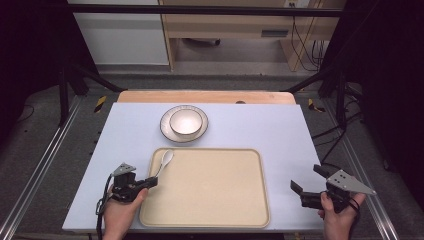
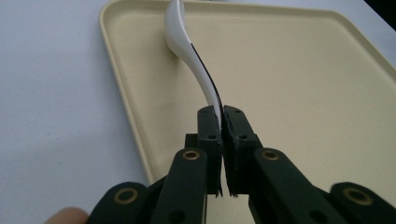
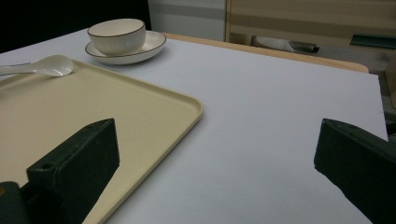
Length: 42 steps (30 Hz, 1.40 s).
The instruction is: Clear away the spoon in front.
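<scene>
One tray (image 1: 215, 200), one spoon (image 1: 165, 161), one bowl (image 1: 185, 123) and one plate (image 1: 166, 132) are on the table (image 1: 280, 135).

I'm holding my left gripper (image 1: 150, 182) at the lower left of the high view, jaws pinched tight together and pointing toward the upper right. My left hand (image 1: 120, 210) is wrapping its body. At the lower right, my right hand (image 1: 336, 217) is holding the right gripper (image 1: 306, 179), jaws spread wide, aiming left.

Bowl (image 1: 185, 123) on plate (image 1: 166, 131) behind tray (image 1: 210, 210); spoon (image 1: 165, 161) on tray.
</scene>
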{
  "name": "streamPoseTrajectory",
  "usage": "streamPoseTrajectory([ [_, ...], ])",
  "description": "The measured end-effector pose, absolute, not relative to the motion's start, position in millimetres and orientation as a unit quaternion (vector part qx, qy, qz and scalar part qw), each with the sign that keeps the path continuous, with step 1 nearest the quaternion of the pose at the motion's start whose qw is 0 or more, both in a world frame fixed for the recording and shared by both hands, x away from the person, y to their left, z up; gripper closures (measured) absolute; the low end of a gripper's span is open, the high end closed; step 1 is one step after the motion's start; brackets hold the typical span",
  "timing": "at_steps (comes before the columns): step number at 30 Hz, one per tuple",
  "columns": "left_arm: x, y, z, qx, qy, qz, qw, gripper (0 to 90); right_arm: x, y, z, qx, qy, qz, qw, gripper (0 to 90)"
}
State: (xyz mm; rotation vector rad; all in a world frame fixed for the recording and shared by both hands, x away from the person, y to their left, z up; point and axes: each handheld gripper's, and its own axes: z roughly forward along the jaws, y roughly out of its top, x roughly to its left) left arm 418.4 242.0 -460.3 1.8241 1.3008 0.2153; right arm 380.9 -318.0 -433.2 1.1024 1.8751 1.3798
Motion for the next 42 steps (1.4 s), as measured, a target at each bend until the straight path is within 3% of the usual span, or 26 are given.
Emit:
streamPoseTrajectory([
  [12, 419, 240, -465, 0.74, 0.526, 0.094, 0.409, 85.3, 380, -320, -432, 0.412, 0.697, 0.516, 0.282, 0.5],
  [19, 418, 244, -465, 0.735, 0.525, 0.095, 0.419, 76.2, 379, -321, -432, 0.413, 0.695, 0.517, 0.282, 0.5],
  [22, 419, 244, -465, 0.735, 0.523, 0.096, 0.42, 66.3, 379, -321, -432, 0.414, 0.696, 0.515, 0.282, 0.5],
  [33, 418, 247, -459, 0.738, 0.508, 0.104, 0.431, 48.5, 379, -322, -432, 0.414, 0.694, 0.515, 0.283, 0.5],
  [34, 418, 248, -458, 0.742, 0.506, 0.105, 0.428, 40.6, 379, -322, -432, 0.414, 0.695, 0.515, 0.284, 0.5],
  [36, 419, 249, -458, 0.745, 0.503, 0.107, 0.426, 36.7, 379, -322, -432, 0.414, 0.695, 0.515, 0.284, 0.5],
  [37, 419, 249, -457, 0.744, 0.504, 0.11, 0.424, 24.7, 379, -322, -432, 0.415, 0.694, 0.515, 0.283, 0.5],
  [38, 420, 250, -457, 0.744, 0.505, 0.112, 0.423, 19.7, 379, -322, -432, 0.415, 0.694, 0.515, 0.285, 0.5],
  [39, 420, 252, -456, 0.744, 0.505, 0.115, 0.421, 19.7, 379, -322, -432, 0.415, 0.694, 0.515, 0.285, 0.5],
  [40, 420, 254, -455, 0.743, 0.507, 0.114, 0.421, 11.3, 379, -322, -432, 0.415, 0.694, 0.515, 0.284, 0.5],
  [42, 420, 257, -454, 0.741, 0.508, 0.115, 0.423, 8.8, 379, -322, -432, 0.415, 0.694, 0.515, 0.284, 0.5],
])
